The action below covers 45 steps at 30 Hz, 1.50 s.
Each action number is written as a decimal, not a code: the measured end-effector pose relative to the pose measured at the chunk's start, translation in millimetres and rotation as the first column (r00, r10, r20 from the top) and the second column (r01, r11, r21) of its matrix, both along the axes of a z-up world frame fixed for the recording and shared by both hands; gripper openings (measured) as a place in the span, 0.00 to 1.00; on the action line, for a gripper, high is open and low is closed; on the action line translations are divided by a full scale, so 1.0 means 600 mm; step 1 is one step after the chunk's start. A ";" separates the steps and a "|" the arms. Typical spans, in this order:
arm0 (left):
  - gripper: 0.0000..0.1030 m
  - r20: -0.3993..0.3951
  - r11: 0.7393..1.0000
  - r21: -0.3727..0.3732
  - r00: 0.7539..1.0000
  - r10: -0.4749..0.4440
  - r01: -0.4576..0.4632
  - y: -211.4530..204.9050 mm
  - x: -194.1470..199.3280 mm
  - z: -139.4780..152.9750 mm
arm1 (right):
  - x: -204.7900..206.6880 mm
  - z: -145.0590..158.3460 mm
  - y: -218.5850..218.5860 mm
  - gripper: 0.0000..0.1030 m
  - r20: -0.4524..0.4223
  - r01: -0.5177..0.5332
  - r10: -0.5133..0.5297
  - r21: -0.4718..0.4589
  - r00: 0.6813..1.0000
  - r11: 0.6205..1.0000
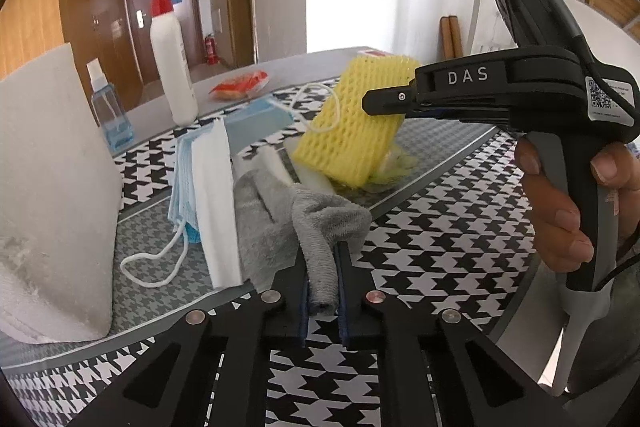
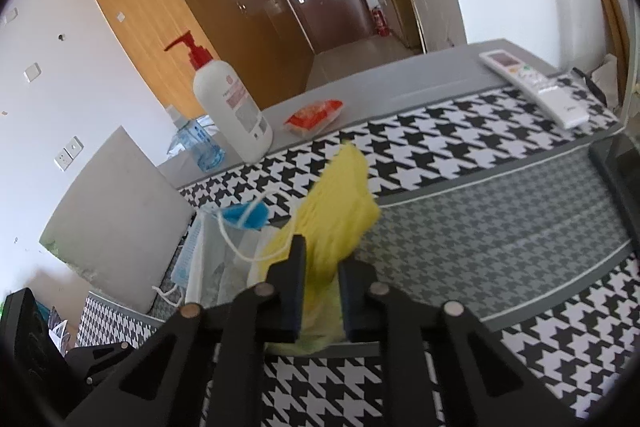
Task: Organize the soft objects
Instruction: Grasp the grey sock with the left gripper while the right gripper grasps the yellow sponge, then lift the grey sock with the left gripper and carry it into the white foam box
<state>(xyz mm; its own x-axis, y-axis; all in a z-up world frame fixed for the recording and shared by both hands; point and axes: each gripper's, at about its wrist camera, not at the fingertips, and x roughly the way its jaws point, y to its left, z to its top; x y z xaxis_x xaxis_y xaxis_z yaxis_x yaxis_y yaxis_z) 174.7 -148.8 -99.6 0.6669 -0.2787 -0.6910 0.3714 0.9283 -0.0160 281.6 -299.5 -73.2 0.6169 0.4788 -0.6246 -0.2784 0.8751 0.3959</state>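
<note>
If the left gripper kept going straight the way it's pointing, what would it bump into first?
The left gripper is already shut on the grey cloth. Pushed straight on, it would likely carry that cloth into the yellow sponge ahead, though the depth is hard to judge in this fisheye view.

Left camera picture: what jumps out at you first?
The bright yellow sponge, tilted up in the middle and pinched by the right gripper. Right in front, the left gripper squeezes a grey sock, with blue face masks standing beside it on the black-and-white houndstooth cloth.
</note>
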 end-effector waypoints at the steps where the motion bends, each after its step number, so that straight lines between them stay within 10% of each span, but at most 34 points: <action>1: 0.11 0.007 1.000 -0.003 1.000 -0.003 0.003 0.000 -0.003 0.002 | -0.003 0.003 -0.002 0.14 0.007 0.002 -0.002 -0.004 1.000 1.000; 45: 0.10 0.252 0.995 -0.091 0.965 0.066 -0.044 0.049 -0.109 0.145 | -0.179 0.128 0.012 0.12 0.253 0.071 -0.031 -0.150 0.967 0.986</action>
<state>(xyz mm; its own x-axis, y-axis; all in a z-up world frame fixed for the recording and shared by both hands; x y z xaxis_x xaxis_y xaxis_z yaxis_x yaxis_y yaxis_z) 109.2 -119.5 -12.4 0.8336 -0.2864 -0.4724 0.3218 0.9468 -0.0063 174.4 -292.2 3.5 0.7836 0.3510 -0.5125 -0.3042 0.9362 0.1761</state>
